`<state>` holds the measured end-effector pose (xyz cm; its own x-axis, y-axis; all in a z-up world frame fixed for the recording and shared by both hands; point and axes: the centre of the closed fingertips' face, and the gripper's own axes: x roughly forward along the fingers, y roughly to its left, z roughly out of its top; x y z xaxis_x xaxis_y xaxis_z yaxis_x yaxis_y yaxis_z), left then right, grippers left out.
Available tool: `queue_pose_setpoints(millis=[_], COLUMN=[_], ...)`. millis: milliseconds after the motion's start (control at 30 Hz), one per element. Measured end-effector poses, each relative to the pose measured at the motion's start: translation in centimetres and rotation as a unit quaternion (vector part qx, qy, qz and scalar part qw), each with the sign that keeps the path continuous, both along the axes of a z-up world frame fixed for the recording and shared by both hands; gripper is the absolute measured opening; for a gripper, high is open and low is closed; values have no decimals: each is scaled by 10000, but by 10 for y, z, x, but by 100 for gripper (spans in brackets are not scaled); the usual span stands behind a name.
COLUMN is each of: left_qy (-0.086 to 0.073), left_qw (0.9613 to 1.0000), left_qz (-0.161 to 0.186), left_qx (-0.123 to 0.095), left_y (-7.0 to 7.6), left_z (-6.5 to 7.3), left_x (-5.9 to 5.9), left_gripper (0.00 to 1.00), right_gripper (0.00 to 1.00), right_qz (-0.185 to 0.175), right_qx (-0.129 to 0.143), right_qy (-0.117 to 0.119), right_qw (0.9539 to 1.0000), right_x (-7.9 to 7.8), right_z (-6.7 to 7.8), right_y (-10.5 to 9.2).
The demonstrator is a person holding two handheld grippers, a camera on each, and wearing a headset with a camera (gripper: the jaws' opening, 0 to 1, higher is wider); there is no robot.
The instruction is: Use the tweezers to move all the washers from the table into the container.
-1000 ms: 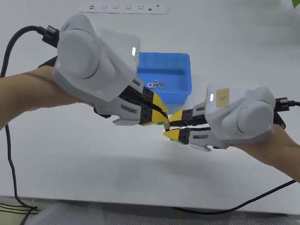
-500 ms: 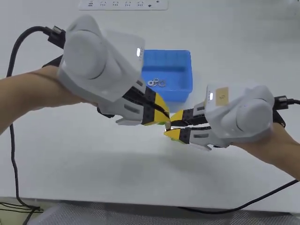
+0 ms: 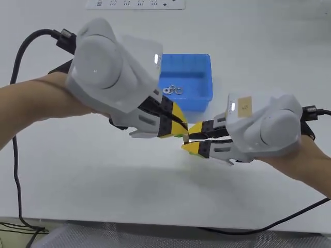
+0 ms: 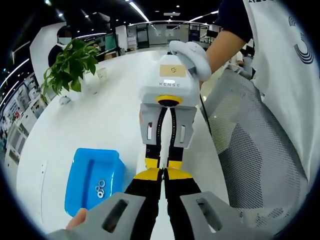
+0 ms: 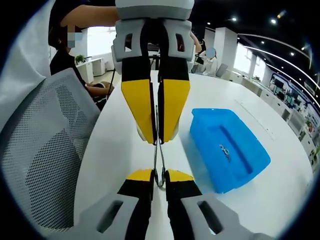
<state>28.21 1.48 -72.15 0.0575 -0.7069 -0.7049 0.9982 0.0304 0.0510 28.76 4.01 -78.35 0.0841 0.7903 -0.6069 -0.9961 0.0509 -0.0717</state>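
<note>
My left gripper (image 3: 181, 135) and right gripper (image 3: 190, 138) meet tip to tip above the white table (image 3: 93, 170), in front of the blue container (image 3: 199, 67). In the right gripper view thin metal tweezers (image 5: 157, 156) run between them. My right gripper (image 5: 159, 176) is shut on the near end and the left gripper (image 5: 155, 139) is shut on the far end. The left gripper view has its own jaws (image 4: 163, 175) closed against the right gripper (image 4: 163, 162). Several washers (image 3: 172, 92) lie inside the container (image 4: 82, 170), and appear again as washers (image 4: 100, 188) and washers (image 5: 225, 148).
A white power strip (image 3: 135, 4) lies at the table's far edge. Black cables (image 3: 15, 155) trail off both grippers. A grey mesh chair (image 5: 45, 150) stands beside the table, a potted plant (image 4: 70, 65) sits at its far end, and a person (image 5: 70, 55) sits beyond.
</note>
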Motion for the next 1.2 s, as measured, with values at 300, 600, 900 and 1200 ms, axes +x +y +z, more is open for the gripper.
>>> queue_pose_setpoints(millis=[300, 600, 900, 1200], left_qy=[-19, -32, -265, -491], left_qw=[9999, 9999, 9995, 9987], left_qz=[-72, -88, -139, -75], left_qx=[107, 46, -30, -98], left_y=[0, 4, 9, 17], left_z=[0, 15, 45, 69], left_x=[-4, -6, 0, 15], left_gripper=[6, 6, 6, 6], right_gripper=[9, 9, 10, 10], right_qz=[43, 7, 23, 65], right_qx=[-45, 138, 265, 326], right_qy=[10, 31, -146, -458], right_qw=[10000, 9999, 9995, 9984], right_x=[-4, -5, 3, 22], right_z=[0, 14, 45, 70], right_y=[2, 6, 12, 23])
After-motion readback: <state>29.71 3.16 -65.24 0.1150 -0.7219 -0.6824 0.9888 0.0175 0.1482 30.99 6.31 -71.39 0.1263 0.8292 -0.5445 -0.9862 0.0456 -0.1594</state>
